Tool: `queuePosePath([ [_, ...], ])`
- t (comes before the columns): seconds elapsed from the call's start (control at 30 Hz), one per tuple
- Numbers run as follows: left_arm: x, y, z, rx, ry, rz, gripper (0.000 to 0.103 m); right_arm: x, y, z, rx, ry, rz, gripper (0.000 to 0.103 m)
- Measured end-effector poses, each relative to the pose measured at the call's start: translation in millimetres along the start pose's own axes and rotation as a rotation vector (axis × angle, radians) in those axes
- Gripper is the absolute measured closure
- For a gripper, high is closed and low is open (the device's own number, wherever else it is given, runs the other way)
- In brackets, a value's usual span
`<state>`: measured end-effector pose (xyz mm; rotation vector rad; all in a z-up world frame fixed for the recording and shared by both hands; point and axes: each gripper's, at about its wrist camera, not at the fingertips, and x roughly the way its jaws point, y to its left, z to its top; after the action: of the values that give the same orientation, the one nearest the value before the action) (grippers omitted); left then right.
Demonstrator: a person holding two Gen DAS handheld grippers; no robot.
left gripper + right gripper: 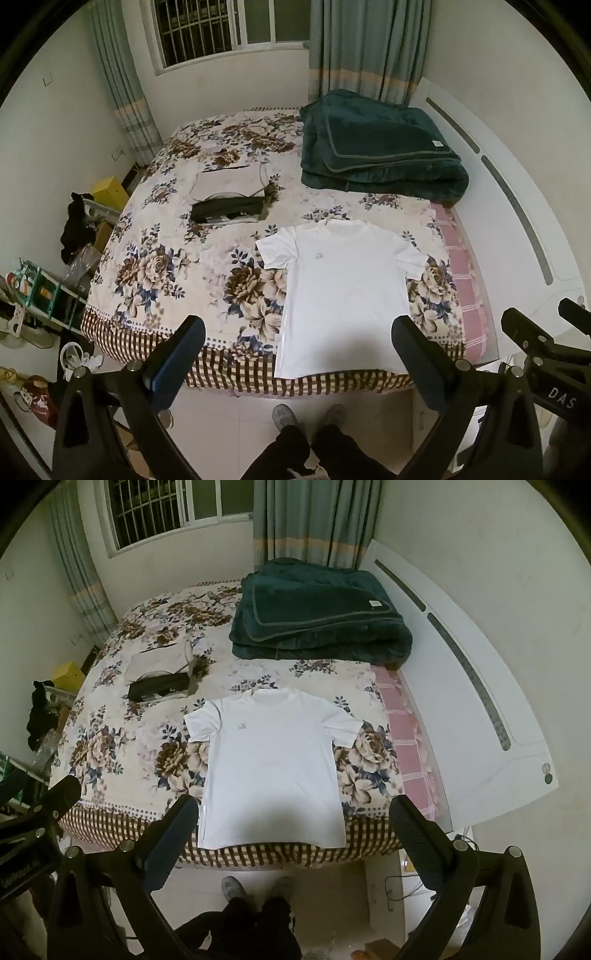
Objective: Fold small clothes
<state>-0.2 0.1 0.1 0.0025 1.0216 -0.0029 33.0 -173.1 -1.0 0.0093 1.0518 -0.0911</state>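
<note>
White tee [341, 291] lies flat, face up, on floral bedspread [166, 258], hem at near bed edge, collar twd window, both sleeves out. Left gripper [299, 347] spread wide, nothing in it, up above near edge of bed. Right gripper [291, 827] same: fingers apart, holding nothing, over tee hem. Folded dark green blanket [376, 147] at far right, small folded clothes pile [229, 206] w/ black item on top to tee's left

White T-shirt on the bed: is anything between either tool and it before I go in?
Nothing visible. The white T-shirt lies flat and bare on the floral bedspread. Left tool and right tool hang open above its hem. The green blanket and dark item lie beyond it.
</note>
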Motion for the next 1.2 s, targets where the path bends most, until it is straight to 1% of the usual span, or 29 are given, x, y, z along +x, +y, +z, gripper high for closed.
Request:
queuePosePath([
  [0.67,0.0,-0.2,0.2,-0.002,-0.003,-0.003,0.000,-5.5,-2.2,0.7,0.003,-0.006,0.005,0.000],
  [0.9,5.4,-2.8,3.0,-0.006,0.001,-0.008,0.000,-6.4,-1.9,0.7,0.003,-0.008,0.007,0.000],
  [0.97,1.0,0.1,0.2,-0.003,-0.004,-0.007,0.000,-6.5,-1.8,0.9,0.002,-0.010,0.005,0.000],
  [1.2,4.9,-2.8,5.5,-0.005,-0.001,-0.006,0.000,-6.5,-1.7,1.7,0.001,-0.011,0.004,0.000],
])
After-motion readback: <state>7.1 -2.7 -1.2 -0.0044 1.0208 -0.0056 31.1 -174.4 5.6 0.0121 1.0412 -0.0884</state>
